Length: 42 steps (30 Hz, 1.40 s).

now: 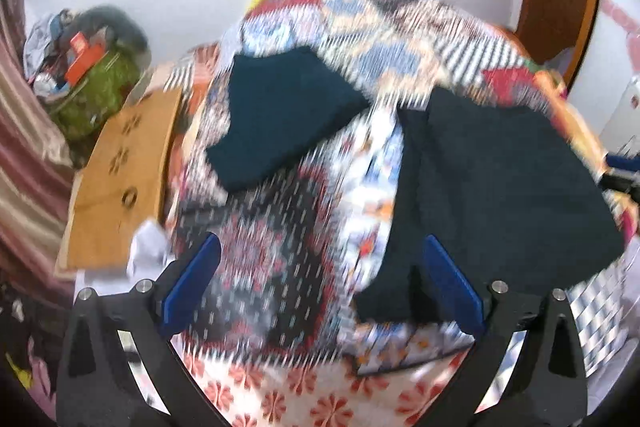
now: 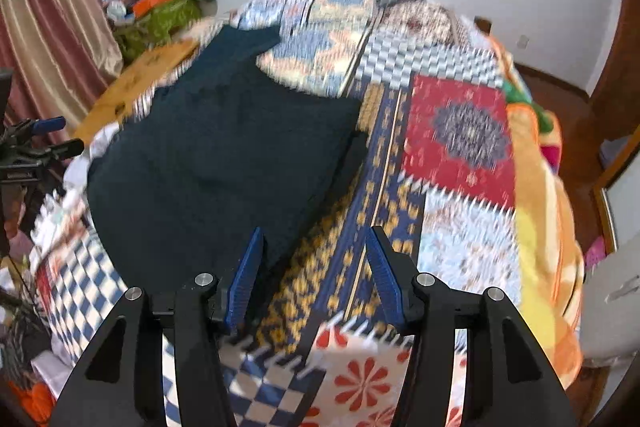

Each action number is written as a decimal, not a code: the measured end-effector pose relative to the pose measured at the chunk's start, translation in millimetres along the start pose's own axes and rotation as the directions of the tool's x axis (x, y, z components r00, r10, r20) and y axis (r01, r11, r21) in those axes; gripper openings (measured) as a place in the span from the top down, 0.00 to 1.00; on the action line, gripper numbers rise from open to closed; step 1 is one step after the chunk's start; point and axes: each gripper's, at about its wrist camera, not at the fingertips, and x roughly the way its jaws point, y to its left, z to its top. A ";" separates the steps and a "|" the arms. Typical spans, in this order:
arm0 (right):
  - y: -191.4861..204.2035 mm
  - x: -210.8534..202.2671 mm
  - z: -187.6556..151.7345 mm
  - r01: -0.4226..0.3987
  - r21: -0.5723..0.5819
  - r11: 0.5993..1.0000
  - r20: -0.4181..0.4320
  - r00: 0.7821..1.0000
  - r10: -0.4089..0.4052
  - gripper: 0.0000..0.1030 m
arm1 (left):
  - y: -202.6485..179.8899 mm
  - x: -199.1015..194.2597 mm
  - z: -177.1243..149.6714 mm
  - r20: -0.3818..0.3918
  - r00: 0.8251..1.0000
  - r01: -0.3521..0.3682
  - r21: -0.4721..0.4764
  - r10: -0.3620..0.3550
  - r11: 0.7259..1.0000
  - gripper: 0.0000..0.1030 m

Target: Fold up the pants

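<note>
Dark navy pants (image 1: 500, 195) lie flat on the patchwork quilt (image 1: 280, 227), to the right in the left wrist view. A second dark folded piece (image 1: 280, 115) rests farther back on the bed. My left gripper (image 1: 322, 247) hangs open above the quilt with nothing between its fingers; its right finger (image 1: 448, 279) shows over the near edge of the pants. In the right wrist view the pants (image 2: 224, 167) fill the left half. My right gripper (image 2: 314, 233) is open just off their near right edge, above the bare quilt (image 2: 460, 139), and grips nothing. Both views are blurred.
A tan wooden board (image 1: 124, 179) and a green bag piled with clutter (image 1: 100, 91) stand left of the bed, by a striped curtain (image 1: 24, 147). A white cloth (image 1: 148, 251) lies at the board's near end. An orange blanket (image 2: 548, 227) hangs over the bed's right side.
</note>
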 end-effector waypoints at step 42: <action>-15.9 14.0 50.4 -0.036 0.091 0.995 0.036 0.999 0.033 0.23 | -35.7 60.2 83.9 -0.049 0.953 0.303 0.062 -0.300 0.951 0.17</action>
